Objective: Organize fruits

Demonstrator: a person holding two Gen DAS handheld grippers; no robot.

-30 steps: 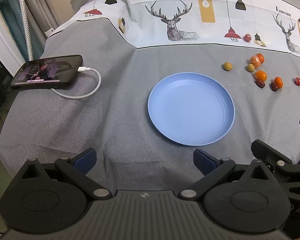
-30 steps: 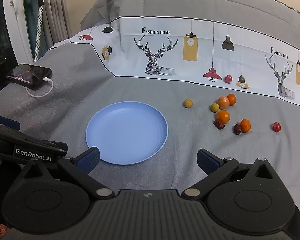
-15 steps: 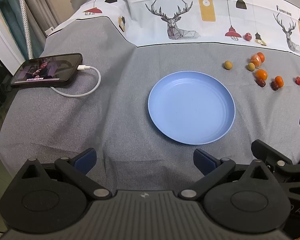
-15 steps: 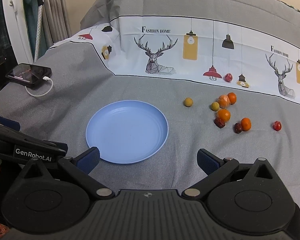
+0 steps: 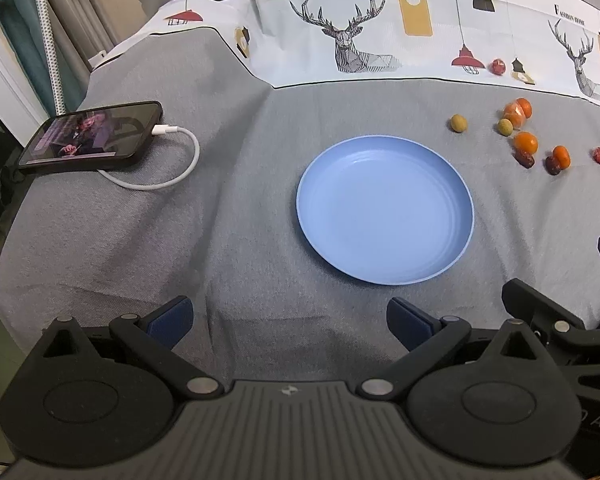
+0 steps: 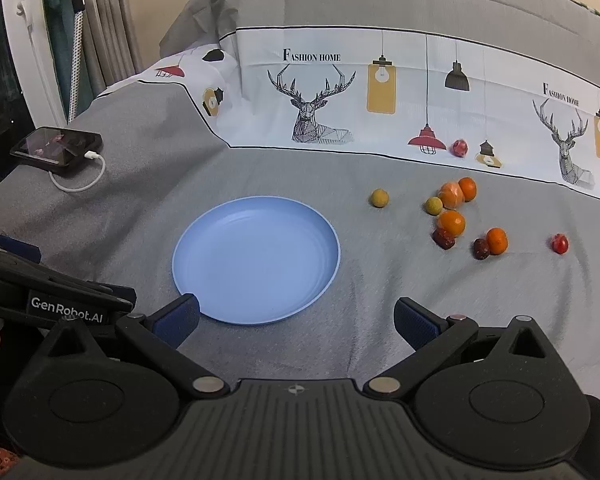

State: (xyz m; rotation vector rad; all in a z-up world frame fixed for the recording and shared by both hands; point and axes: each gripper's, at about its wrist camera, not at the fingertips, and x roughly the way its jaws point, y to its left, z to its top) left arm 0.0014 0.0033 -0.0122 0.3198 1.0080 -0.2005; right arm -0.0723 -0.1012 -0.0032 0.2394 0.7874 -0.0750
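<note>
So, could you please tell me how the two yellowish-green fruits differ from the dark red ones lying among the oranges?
The two yellowish-green fruits are round, smooth and pale; the two dark red fruits look lumpier and much darker. Each dark red one lies right against an orange, while the left yellowish-green one lies alone, nearest the blue plate. All four are small and lie on the grey cloth, none on the plate.

The left gripper (image 5: pixel 289 318) and the right gripper (image 6: pixel 296 317) hover side by side with jaws spread wide and nothing between their blue pads, the right one just beside the left's right flank.
</note>
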